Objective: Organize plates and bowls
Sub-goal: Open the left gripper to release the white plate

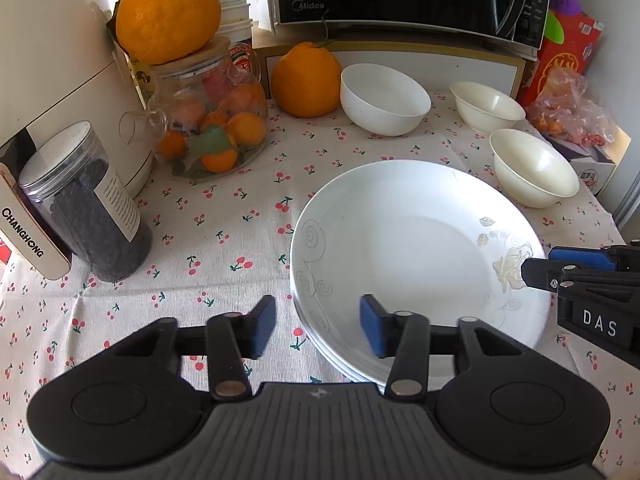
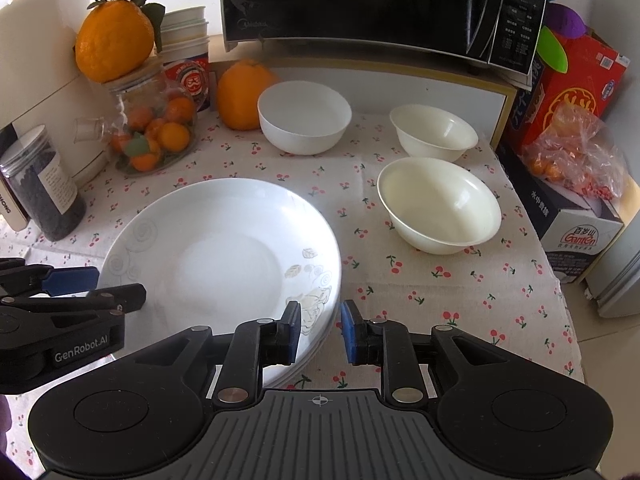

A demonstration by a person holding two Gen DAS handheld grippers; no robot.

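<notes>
Three empty bowls [image 2: 439, 205] are sitting behind my stacked plates [image 2: 224, 248], beside a fruit-filled jar [image 1: 208, 120]; my left gripper [image 1: 318, 326] and right gripper [image 2: 320, 332] are spreading, straddling the rims, pinching nothing.

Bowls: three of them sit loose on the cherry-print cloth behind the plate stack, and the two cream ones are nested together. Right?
Not quite. Three bowls are behind the plate stack on the cloth, but the two cream bowls stand apart, each on its own; the right wrist view shows cloth between them. The white bowl also stands alone.
</notes>
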